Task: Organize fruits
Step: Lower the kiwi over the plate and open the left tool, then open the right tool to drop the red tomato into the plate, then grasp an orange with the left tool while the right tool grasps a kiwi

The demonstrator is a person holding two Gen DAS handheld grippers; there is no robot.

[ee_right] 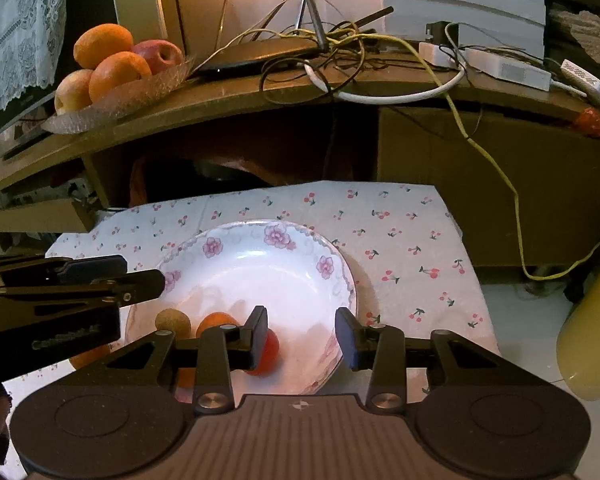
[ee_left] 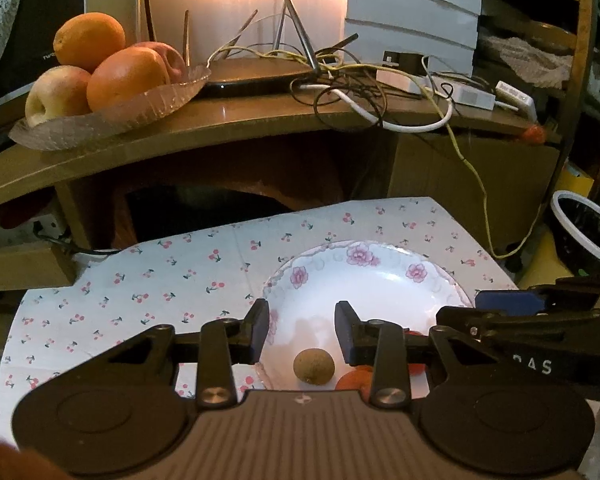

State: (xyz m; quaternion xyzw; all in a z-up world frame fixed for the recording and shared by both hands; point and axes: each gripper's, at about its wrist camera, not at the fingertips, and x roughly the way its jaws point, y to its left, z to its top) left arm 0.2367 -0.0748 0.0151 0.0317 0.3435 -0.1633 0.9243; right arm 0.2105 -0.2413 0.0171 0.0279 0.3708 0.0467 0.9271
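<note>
A white plate with pink flowers (ee_left: 380, 280) (ee_right: 256, 260) sits on a cherry-print cloth (ee_left: 160, 280) (ee_right: 400, 240). In it lie a small brown round fruit (ee_left: 314, 365) (ee_right: 173, 322), a small orange fruit (ee_left: 354, 381) (ee_right: 216, 321) and a red fruit (ee_right: 270, 354), partly hidden behind my fingers. My left gripper (ee_left: 302, 332) is open and empty above the plate's near side, over the brown fruit. My right gripper (ee_right: 302, 338) is open and empty above the plate's near edge, the red fruit by its left finger.
A glass dish (ee_left: 112, 116) (ee_right: 116, 100) with oranges and apples stands on the wooden shelf (ee_left: 260, 120) behind. Tangled cables (ee_left: 360, 80) and adapters lie on the shelf. A dark bin (ee_left: 584, 232) and a yellow object (ee_right: 588, 344) stand at right.
</note>
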